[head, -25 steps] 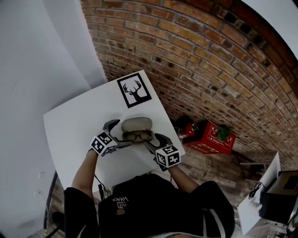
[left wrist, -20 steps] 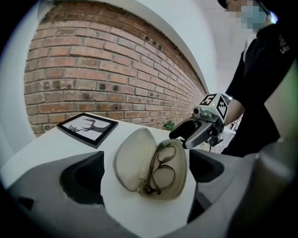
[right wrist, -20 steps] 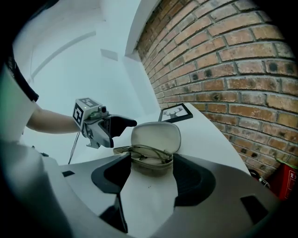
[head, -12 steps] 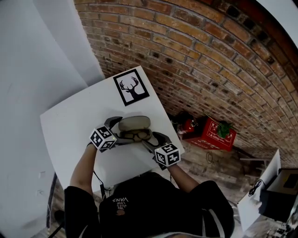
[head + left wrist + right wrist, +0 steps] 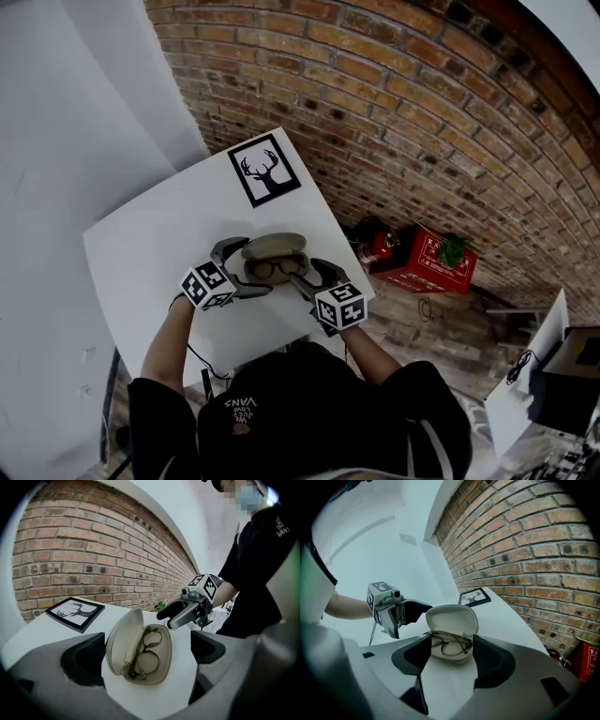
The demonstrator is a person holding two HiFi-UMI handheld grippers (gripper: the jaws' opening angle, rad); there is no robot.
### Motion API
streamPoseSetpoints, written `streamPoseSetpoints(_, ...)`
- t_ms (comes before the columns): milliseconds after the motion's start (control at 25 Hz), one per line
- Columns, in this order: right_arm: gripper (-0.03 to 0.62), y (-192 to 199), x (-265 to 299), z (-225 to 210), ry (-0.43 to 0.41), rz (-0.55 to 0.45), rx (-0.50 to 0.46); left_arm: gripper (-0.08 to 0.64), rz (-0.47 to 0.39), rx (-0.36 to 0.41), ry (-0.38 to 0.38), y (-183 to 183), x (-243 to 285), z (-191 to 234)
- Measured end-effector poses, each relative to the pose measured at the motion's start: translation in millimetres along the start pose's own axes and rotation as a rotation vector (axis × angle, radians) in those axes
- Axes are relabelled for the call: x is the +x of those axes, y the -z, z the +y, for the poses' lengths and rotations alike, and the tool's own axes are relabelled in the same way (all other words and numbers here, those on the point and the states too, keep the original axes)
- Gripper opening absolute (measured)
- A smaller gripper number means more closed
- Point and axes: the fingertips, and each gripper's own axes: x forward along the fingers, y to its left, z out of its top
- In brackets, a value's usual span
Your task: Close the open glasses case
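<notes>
Case (image 5: 274, 261) lies open on the table (image 5: 150, 253); left gripper (image 5: 241, 270) gapes around one end; right gripper (image 5: 312, 278) gapes around the other, neither gripping.

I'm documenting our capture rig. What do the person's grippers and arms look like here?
The left gripper and right gripper are grey units with curved dark jaws, each carrying a white cube bearing black square markers. A thin cable hangs from the left one. The person wears a black short-sleeved T-shirt with white lettering.
</notes>
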Motion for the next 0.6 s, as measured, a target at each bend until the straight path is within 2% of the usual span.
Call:
streamPoseSetpoints(200, 0.264, -18, -11, 0, 0.011, -0.087, 0.036, 0.565, -0.027, 0.038, -0.021, -2, -5, -18)
streamPoseSetpoints(400, 0.238, -35, -25, -3, 0.018, -0.186, 0.091, 0.565, -0.084, 0.033, -0.033, 1, -8, -38)
streamPoseSetpoints(600, 0.218, -41, -26, -5, 0.019, -0.21, 0.1, 0.563, -0.12, 0.004, -0.054, 4, -8, -47)
